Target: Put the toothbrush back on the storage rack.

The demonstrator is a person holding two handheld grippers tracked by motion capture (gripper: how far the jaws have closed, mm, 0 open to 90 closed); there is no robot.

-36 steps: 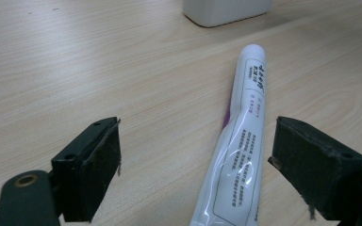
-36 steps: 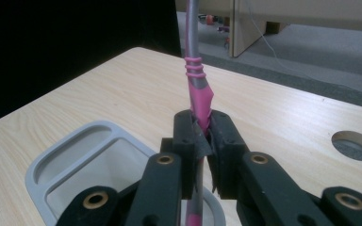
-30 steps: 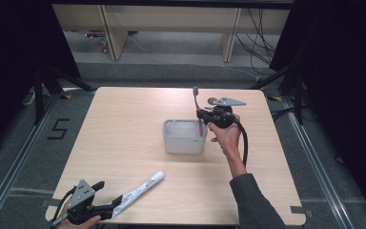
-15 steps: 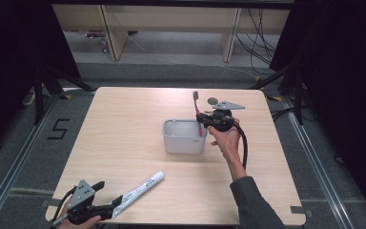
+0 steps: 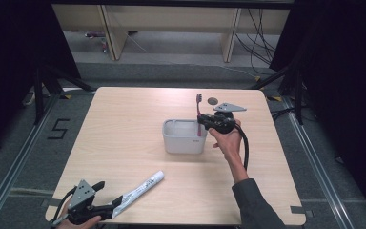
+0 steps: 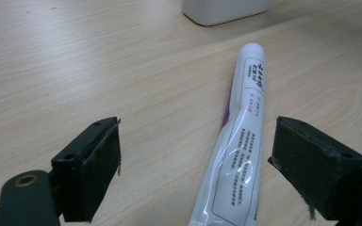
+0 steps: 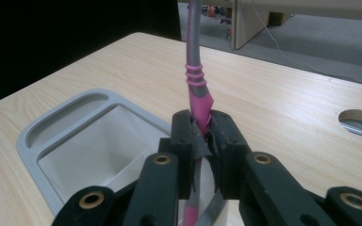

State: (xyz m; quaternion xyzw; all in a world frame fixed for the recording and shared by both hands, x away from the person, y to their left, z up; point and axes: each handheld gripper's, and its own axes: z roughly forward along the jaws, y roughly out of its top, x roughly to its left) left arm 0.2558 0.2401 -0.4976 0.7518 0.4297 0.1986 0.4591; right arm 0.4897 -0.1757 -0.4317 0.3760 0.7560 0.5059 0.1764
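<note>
Since the earlier frames the right gripper (image 5: 201, 125) had carried the toothbrush (image 5: 199, 110) a little toward the grey holder (image 5: 183, 136), the handle turning from a lean to upright, while the left gripper (image 5: 116, 205) had kept its place beside the tube.

In the high view, the holder sat near the table's (image 5: 124, 119) centre. The toothbrush stood upright at the holder's 3 o'clock edge, bristles at 12 o'clock, its lower end going down into the holder's right-hand compartment. The right gripper came in from 3 o'clock and was clenched on the handle partway up. At the table's 7 o'clock corner the left gripper lay low, its jaws pointing toward 2 o'clock, with the toothpaste tube (image 5: 140, 189) running out from between them toward the holder.

In the left gripper view, the jaws stood wide apart, released. The toothpaste tube (image 6: 240, 141) lay flat on the wood between them, nearer the right-hand pad (image 6: 311, 169) yet touching neither, its far end toward 12 o'clock where the holder's (image 6: 224, 9) base showed.

In the right gripper view, the two pads (image 7: 184, 141) pinched the pink part of the toothbrush (image 7: 199, 101) handle, the grey shaft rising to 12 o'clock. The holder (image 7: 33, 141) lay below at 9 o'clock, and the handle's lower end ran down inside its rim.
</note>
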